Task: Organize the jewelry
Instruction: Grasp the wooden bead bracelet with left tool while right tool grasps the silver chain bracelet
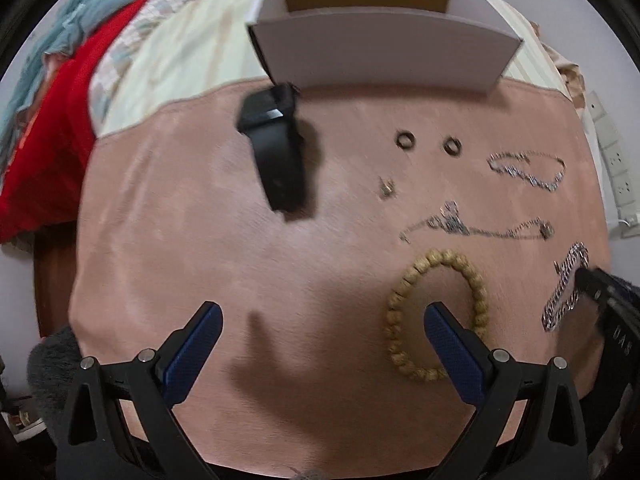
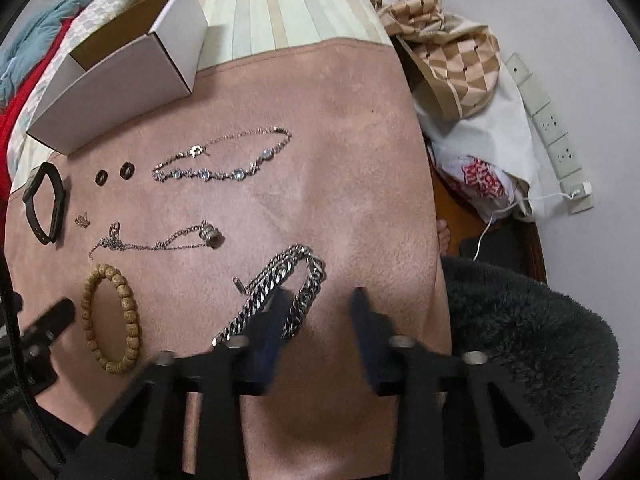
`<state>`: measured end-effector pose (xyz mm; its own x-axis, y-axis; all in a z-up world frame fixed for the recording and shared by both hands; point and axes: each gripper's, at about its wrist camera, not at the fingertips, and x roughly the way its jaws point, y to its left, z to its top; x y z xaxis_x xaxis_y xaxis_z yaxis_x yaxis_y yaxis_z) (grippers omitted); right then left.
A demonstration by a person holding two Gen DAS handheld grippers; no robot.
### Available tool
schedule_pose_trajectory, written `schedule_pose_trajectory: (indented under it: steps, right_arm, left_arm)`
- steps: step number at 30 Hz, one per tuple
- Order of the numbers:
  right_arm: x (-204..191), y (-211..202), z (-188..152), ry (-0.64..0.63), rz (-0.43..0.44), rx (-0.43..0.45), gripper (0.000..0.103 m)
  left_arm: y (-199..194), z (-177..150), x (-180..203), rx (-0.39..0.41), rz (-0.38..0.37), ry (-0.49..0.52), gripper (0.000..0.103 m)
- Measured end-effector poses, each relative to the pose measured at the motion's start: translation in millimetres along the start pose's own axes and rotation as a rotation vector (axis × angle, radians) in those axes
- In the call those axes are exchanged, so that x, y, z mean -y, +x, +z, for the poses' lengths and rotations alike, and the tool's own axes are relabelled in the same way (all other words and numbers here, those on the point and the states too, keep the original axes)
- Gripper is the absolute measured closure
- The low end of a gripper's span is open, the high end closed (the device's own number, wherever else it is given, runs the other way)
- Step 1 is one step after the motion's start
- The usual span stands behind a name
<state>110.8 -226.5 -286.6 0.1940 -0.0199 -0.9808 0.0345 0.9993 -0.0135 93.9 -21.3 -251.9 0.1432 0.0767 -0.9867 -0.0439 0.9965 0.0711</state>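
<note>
left gripper (image 1: 322, 322): black angular plastic frame, blue cross-hatched finger pads (image 1: 200, 334), silver round screws at the finger pivots
right gripper (image 2: 318, 312): same black frame, dark blue pads blurred, silver screws, triangular cut-outs

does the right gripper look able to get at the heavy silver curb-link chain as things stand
Probably yes. The right gripper is open just over the heavy silver curb-link chain, its left finger already above the links. Nothing lies on the chain; the pink suede mat around it is bare.

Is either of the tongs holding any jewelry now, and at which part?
Nothing is held. The left tongs and the right tongs are open above the pink cloth.
</note>
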Motion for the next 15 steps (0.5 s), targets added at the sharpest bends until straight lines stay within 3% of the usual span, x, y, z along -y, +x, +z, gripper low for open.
schedule_pose_trajectory:
  steps: [1, 4, 6, 9, 10, 11, 12, 13, 15]
  right_arm:
    - [1, -1, 0, 0.002, -0.003, 0.003, 0.094]
    - [3, -5, 0, 0.023, 0.024, -0.003, 0.094]
    - [3, -6, 0, 0.029, 0.035, -0.003, 0.095]
    - [10, -6, 6, 0.040, 0.053, -0.005, 0.095]
    - [11, -6, 7, 0.044, 0.061, -0.006, 0.095]
    - [14, -5, 9, 0.050, 0.073, -0.008, 0.095]
    - [16, -5, 8, 0.061, 0.095, -0.015, 0.095]
    - [20, -3, 11, 0.069, 0.112, -0.018, 0.095]
    - [24, -4, 10, 0.087, 0.145, -0.020, 0.095]
  left_arm:
    - [3, -1, 1, -0.011, -0.010, 0.002, 0.001]
    - [11, -5, 5, -0.036, -0.050, 0.007, 0.003]
    - [14, -6, 8, -0.039, -0.073, 0.020, 0.014]
    - [9, -8, 15, 0.008, -0.093, 0.064, 0.035]
    - [7, -6, 19, 0.029, -0.095, 0.082, 0.054]
    - [4, -6, 22, 0.049, -0.097, 0.101, 0.066]
    - [3, -6, 24, 0.053, -0.103, 0.112, 0.088]
    - [3, -5, 24, 0.049, -0.113, 0.116, 0.096]
    - [3, -4, 23, 0.056, -0.128, 0.106, 0.096]
